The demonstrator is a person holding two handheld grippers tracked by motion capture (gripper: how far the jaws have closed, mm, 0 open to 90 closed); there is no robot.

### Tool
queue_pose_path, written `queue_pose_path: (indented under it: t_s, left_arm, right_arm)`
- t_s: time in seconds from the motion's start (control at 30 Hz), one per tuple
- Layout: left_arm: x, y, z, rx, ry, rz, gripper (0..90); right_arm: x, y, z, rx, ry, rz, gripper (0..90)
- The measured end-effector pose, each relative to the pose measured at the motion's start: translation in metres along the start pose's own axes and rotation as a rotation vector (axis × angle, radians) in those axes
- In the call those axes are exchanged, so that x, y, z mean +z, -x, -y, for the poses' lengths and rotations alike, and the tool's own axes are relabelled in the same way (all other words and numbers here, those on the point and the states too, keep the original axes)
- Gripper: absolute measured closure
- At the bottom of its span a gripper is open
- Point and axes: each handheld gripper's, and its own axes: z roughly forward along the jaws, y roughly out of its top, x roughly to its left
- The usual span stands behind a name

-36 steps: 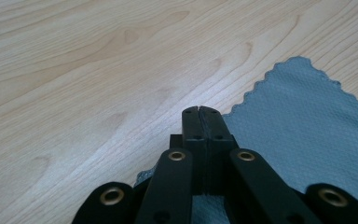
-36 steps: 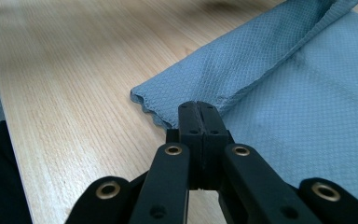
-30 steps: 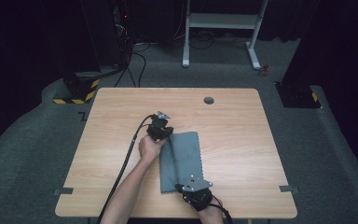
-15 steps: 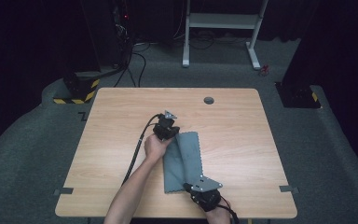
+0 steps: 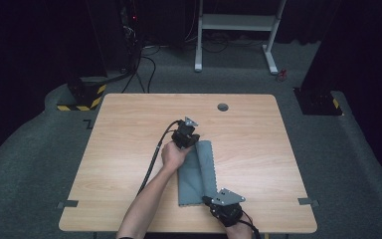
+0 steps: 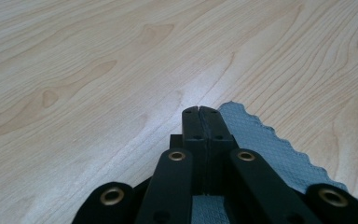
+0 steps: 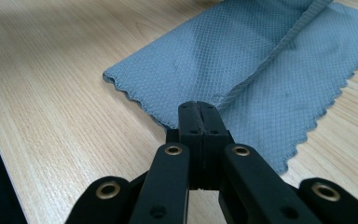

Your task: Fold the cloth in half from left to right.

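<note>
Grey cloth [image 5: 197,172] lies on table [image 5: 129,149], one edge folded over. Left gripper [image 5: 193,141] clamps its far end, right gripper [image 5: 208,200] clamps its near end. No legible writing; striped hazard tape [image 5: 79,99] on floor.

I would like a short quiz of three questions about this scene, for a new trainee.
1. True or false: the grey cloth lies flat in one layer.
2. Which gripper works at the cloth's far end? A: left gripper B: right gripper
3. What small round thing sits in the table near its far edge?

Key: 1 false, one long side is folded over. 2 A. 3 a dark round hole.
</note>
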Motion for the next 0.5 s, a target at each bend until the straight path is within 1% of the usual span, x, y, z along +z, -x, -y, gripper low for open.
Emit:
queue_pose_path:
  t_s: [0.2,0.27,0.3,0.33,0.4,0.47,0.5]
  left_arm:
    - [0.008,0.004,-0.001,0.005,-0.01,0.003,89.7]
    - [0.009,0.005,-0.001,0.001,-0.012,0.002,89.7]
    - [0.009,0.006,-0.002,0.007,-0.012,0.002,89.8]
    - [0.01,0.007,-0.003,-0.003,-0.008,0.004,89.7]
    - [0.012,0.009,-0.004,0.0,-0.011,0.004,89.7]
    - [0.014,0.01,-0.005,0.01,-0.016,0.0,89.8]
    - [0.015,0.012,-0.006,0.029,-0.025,-0.003,89.7]
  right_arm:
    - [-0.003,0.004,0.004,0.008,-0.011,0.012,90.0]
    - [-0.003,0.004,0.004,0.008,-0.013,0.015,90.0]
    - [-0.004,0.005,0.004,0.007,-0.015,0.017,90.0]
    - [-0.004,0.005,0.005,0.007,-0.014,0.018,90.0]
    - [-0.005,0.006,0.005,0.015,-0.015,0.021,90.0]
    - [-0.007,0.008,0.006,0.019,-0.016,0.026,90.0]
    - [-0.007,0.008,0.007,0.022,-0.017,0.025,90.0]
